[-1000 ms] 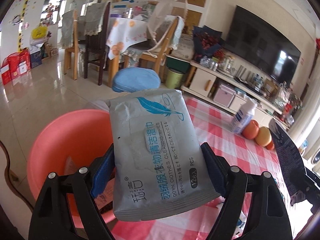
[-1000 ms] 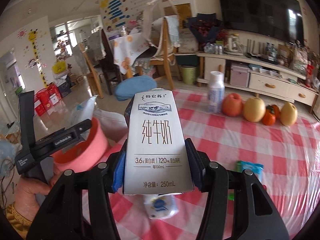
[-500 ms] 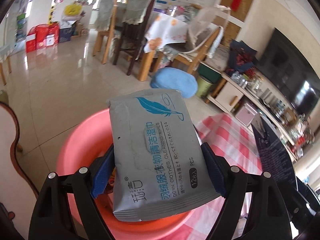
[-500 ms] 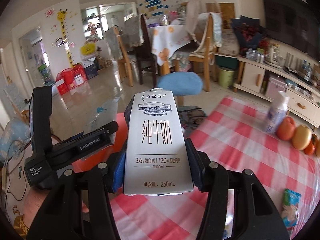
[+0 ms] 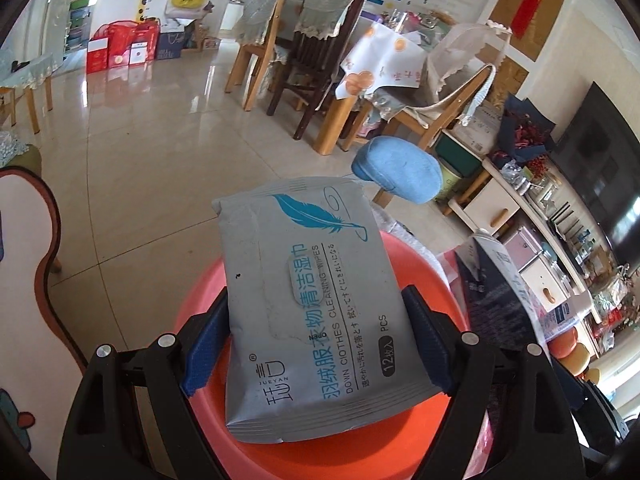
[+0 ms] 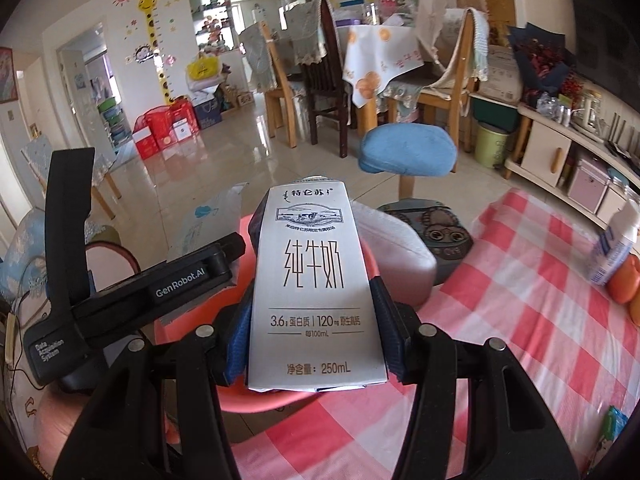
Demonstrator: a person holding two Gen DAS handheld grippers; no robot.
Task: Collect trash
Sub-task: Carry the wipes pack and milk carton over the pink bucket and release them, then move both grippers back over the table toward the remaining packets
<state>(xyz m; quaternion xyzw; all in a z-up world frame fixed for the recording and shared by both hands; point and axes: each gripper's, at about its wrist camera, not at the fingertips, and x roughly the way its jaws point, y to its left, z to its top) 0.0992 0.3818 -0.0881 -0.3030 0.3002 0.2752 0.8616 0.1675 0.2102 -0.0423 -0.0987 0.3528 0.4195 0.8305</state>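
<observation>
1. The left tongs (image 5: pixel 316 344) pinch a grey pack of cleaning wipes (image 5: pixel 312 304) by its two long sides, blue pads pressed against it, the feather print pointing away from the camera.
2. The pack hangs over the open mouth of a pink basin (image 5: pixel 424 256), whose rim shows on both sides of it and beneath it.
3. The right tongs (image 6: pixel 312 320) are clamped on a white milk carton (image 6: pixel 316 288), upright between the pads with its label facing the camera.
4. In the right wrist view the carton sits above the basin's near rim (image 6: pixel 272 400), at the left edge of the surface with the red-and-white checked cloth (image 6: pixel 520 320).
5. The body of the left tongs (image 6: pixel 132 292) shows at the left of that view, just beside the carton.
6. A white bottle (image 6: pixel 612 252) and an orange fruit (image 6: pixel 624 280) stand toward the surface's far right edge, well apart from the basin.
7. A blue cushioned stool (image 6: pixel 408 150) stands on the tiled floor beyond the basin.
</observation>
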